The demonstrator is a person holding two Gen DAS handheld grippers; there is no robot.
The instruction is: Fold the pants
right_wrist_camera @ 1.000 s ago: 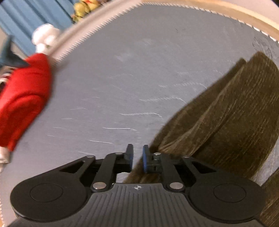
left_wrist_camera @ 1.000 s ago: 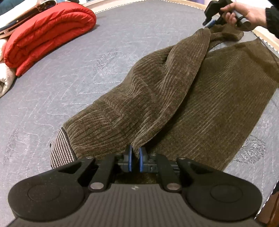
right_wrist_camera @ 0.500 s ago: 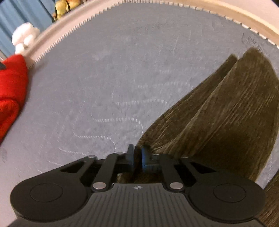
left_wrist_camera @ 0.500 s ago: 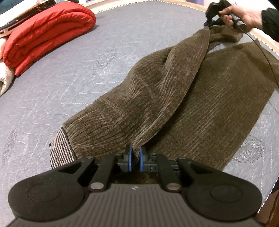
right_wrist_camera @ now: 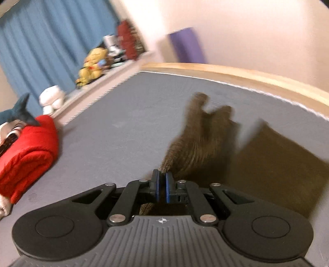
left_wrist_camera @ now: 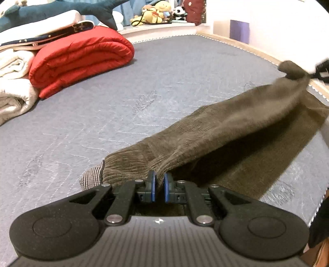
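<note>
Brown corduroy pants (left_wrist_camera: pixel 216 133) lie on the grey mattress (left_wrist_camera: pixel 102 115), their striped waistband (left_wrist_camera: pixel 92 176) close in at the left. My left gripper (left_wrist_camera: pixel 160 184) is shut on the fabric beside the waistband, its jaws still closing tighter. From there the top layer stretches taut to a bunched end (left_wrist_camera: pixel 292 70) at the far right, where the right gripper (left_wrist_camera: pixel 322 70) shows as a blur. In the right wrist view my right gripper (right_wrist_camera: pixel 162 181) is shut on the lifted, blurred pants (right_wrist_camera: pixel 197 141). A lower layer (right_wrist_camera: pixel 277 168) lies flat beneath.
A rolled red quilt (left_wrist_camera: pixel 82 57) and white folded blankets (left_wrist_camera: pixel 14 86) sit at the left of the bed, under a plush shark (left_wrist_camera: pixel 51 10). Soft toys (left_wrist_camera: pixel 154 12) line a ledge at the back. The wooden bed edge (right_wrist_camera: pixel 246 71) runs along the far right.
Both grippers have risen with the pants' top layer. The right one swung fast up and away, pulling the fabric taut off the bed. Both views now tip up toward the room.
</note>
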